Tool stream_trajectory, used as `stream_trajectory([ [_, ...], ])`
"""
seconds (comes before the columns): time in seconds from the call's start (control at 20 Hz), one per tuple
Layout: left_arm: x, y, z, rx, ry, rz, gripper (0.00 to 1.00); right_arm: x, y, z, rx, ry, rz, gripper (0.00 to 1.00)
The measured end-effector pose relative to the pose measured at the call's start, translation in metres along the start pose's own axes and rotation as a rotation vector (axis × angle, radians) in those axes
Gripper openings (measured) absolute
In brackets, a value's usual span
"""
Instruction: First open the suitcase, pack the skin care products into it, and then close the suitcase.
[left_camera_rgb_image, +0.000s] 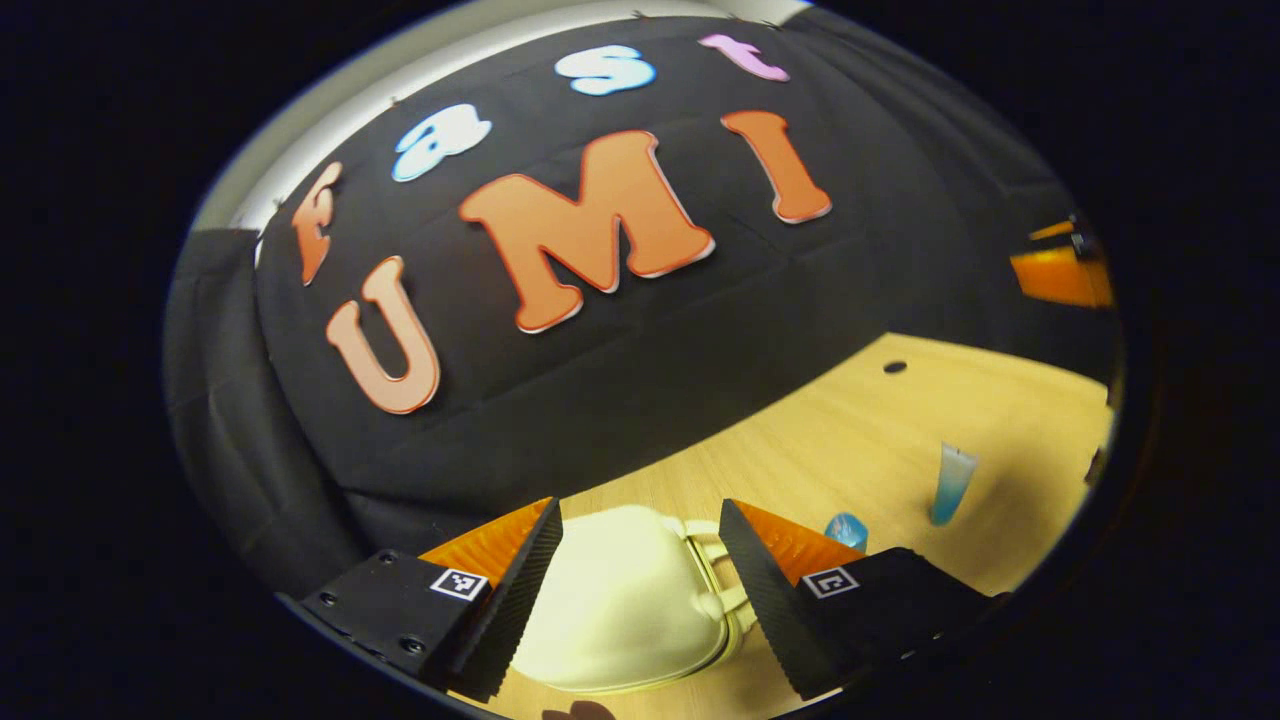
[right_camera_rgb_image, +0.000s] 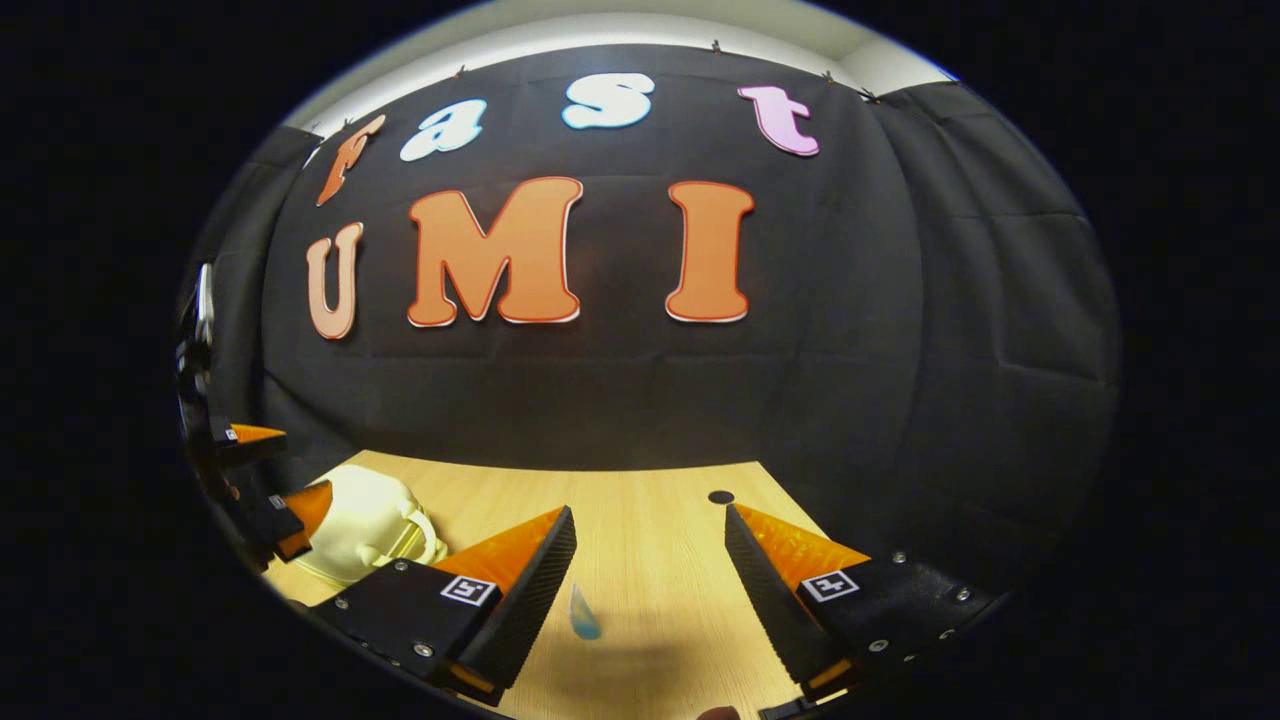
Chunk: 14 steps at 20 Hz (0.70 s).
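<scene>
The left gripper (left_camera_rgb_image: 640, 560) is held with its jaws spread wide and nothing between them, poised above the cream suitcase (left_camera_rgb_image: 620, 600), which is seen lying shut on the table (left_camera_rgb_image: 850, 440) — handle and zip edge turned to the gripper's right. Over in the right gripper view, the right gripper (right_camera_rgb_image: 650, 580) is likewise spread and empty, and the blue tube (right_camera_rgb_image: 583, 612) is framed between its fingers, standing on the wood below and not yet touched. The same tube (left_camera_rgb_image: 952, 484) is picked out in the left gripper view, upright and well apart from the suitcase, with a small blue bottle (left_camera_rgb_image: 846, 530) nearer the case, partly hidden behind a finger. The opening, it is judged, has not been begun. Trouble could be expected here: the rounded, smooth shell may be slid across the table rather than opened if the lid is pushed without the base being steadied. The tube, tall and narrow, could be tipped by a glancing finger — and rolled away if the grip is set too high.
</scene>
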<state>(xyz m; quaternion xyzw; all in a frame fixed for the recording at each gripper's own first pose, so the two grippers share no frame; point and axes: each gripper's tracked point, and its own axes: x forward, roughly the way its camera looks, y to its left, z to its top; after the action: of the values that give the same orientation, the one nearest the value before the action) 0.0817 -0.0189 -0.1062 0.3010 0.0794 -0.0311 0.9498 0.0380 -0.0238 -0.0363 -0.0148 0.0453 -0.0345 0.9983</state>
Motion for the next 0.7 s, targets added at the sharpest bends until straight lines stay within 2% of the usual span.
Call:
stream_trajectory([
  [0.15, 0.014, -0.036, -0.032, 0.164, 0.065, -0.056, 0.98, 0.001, -0.024, -0.015, 0.037, 0.043, -0.049, 0.95],
  [0.35, 0.029, -0.062, -0.074, 0.383, 0.158, -0.104, 0.98, 0.0, -0.052, -0.028, 0.054, 0.077, -0.108, 0.95],
  [0.55, 0.044, -0.076, -0.098, 0.522, 0.205, -0.139, 0.98, 0.002, -0.07, -0.035, 0.051, 0.094, -0.151, 0.95],
  [0.7, 0.056, -0.082, -0.108, 0.556, 0.235, -0.148, 0.98, 0.008, -0.075, -0.04, 0.07, 0.115, -0.168, 0.95],
])
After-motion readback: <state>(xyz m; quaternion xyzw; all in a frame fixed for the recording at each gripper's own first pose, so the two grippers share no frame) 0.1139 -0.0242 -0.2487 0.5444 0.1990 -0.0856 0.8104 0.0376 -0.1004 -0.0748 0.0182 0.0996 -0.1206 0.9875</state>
